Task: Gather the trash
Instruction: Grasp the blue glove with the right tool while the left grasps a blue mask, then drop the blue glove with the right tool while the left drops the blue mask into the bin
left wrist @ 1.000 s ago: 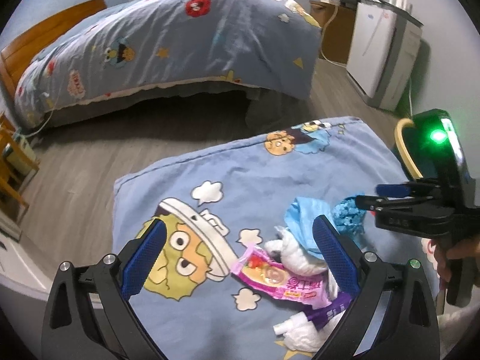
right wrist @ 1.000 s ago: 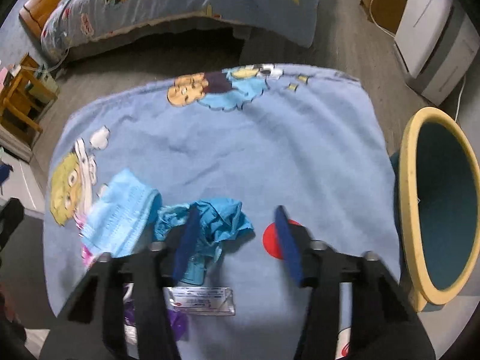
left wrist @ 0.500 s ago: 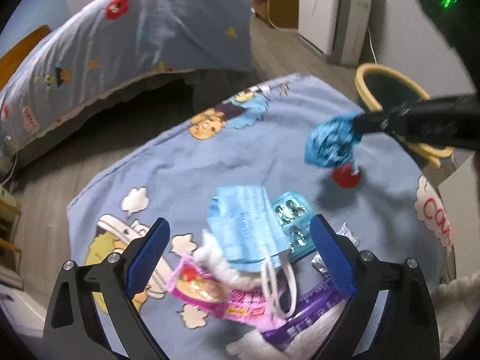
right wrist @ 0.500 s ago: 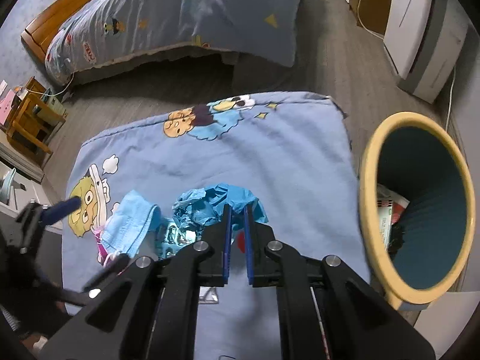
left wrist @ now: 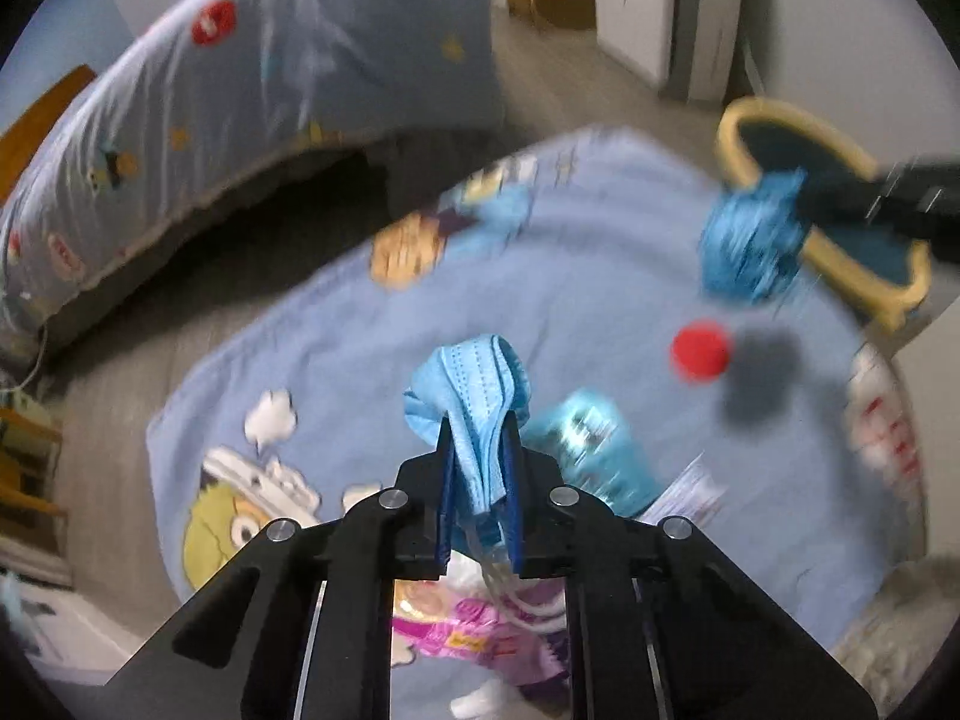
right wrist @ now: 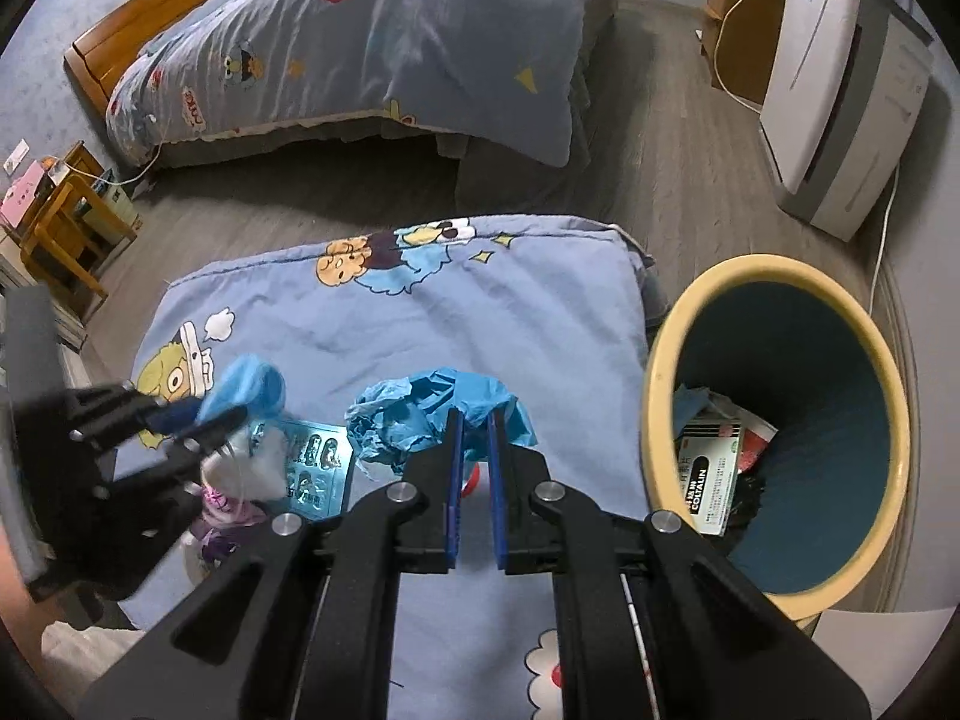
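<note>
A light blue face mask (left wrist: 474,372) stands bunched between my left gripper's (left wrist: 478,420) closing jaws, whose pads press on it. The right wrist view shows that gripper (right wrist: 198,414) and the mask (right wrist: 252,390) at the left. My right gripper (right wrist: 474,414) is shut on a crumpled blue wrapper (right wrist: 420,414), lifted above the cartoon blanket (right wrist: 480,312) beside the yellow-rimmed bin (right wrist: 654,372). In the blurred left wrist view the wrapper (left wrist: 747,246) hangs in front of the bin (left wrist: 738,120). A blister pack (right wrist: 315,468), white tissue (right wrist: 264,462) and a pink wrapper (left wrist: 474,624) lie on the blanket.
Boxes (right wrist: 708,474) lie inside the bin. A red round spot (left wrist: 699,351) shows on the blanket. Behind the blanket are a bed (right wrist: 372,42) with a patterned quilt, a white appliance (right wrist: 840,90) at the right wall and wooden furniture (right wrist: 66,216) at the left.
My left gripper came over the face mask and closed on it. My right gripper shut on the crumpled blue wrapper and rose with it toward the bin.
</note>
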Tool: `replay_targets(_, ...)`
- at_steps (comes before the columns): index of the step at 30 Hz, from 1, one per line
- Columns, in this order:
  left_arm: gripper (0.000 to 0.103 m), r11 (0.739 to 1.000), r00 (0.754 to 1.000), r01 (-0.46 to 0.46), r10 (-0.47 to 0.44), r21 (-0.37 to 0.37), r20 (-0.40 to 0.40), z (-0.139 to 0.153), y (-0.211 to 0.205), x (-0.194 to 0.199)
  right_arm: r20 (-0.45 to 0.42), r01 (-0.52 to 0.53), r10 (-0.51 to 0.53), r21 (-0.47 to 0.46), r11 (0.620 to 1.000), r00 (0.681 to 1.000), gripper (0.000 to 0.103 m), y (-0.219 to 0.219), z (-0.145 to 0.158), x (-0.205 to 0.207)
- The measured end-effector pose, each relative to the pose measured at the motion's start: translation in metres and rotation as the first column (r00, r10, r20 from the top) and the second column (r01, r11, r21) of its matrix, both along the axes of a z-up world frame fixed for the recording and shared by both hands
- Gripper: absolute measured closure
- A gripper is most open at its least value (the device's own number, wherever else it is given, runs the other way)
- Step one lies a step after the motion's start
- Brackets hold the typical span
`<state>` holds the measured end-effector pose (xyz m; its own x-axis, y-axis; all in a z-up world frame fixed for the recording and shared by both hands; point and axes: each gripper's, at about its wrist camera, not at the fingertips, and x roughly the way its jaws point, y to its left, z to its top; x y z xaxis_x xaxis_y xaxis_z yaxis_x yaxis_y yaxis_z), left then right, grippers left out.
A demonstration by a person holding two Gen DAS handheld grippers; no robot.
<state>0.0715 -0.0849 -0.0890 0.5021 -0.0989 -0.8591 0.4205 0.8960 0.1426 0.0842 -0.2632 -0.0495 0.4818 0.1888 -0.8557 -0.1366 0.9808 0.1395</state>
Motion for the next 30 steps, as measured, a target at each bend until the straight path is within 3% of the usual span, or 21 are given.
replay_targets(4, 0.089, 0.995, 0.998, 0.013, -0.006, -0.103, 0.062, 0.040, -0.001, -0.007, 0.025, 0.026, -0.026, 0.002, 1.000, 0.999, 0.095, -0.011, 0.018, -0.008)
replay_targets(14, 0.089, 0.972, 0.973, 0.133, -0.091, -0.193, 0.212, 0.115, -0.046, -0.037, 0.133, 0.138, -0.138, 0.009, 0.990, 0.981, 0.095, -0.058, 0.084, -0.049)
replay_targets(20, 0.089, 0.958, 0.960, 0.199, -0.149, -0.208, 0.236, 0.128, -0.071, -0.055, 0.178, 0.211, -0.206, -0.010, 0.977, 0.962, 0.095, -0.095, 0.107, -0.075)
replay_targets(30, 0.089, 0.950, 0.953, 0.250, -0.208, -0.186, 0.220, 0.115, -0.094, -0.056, 0.129, 0.229, -0.222, -0.034, 0.973, 0.966, 0.095, -0.128, 0.081, -0.057)
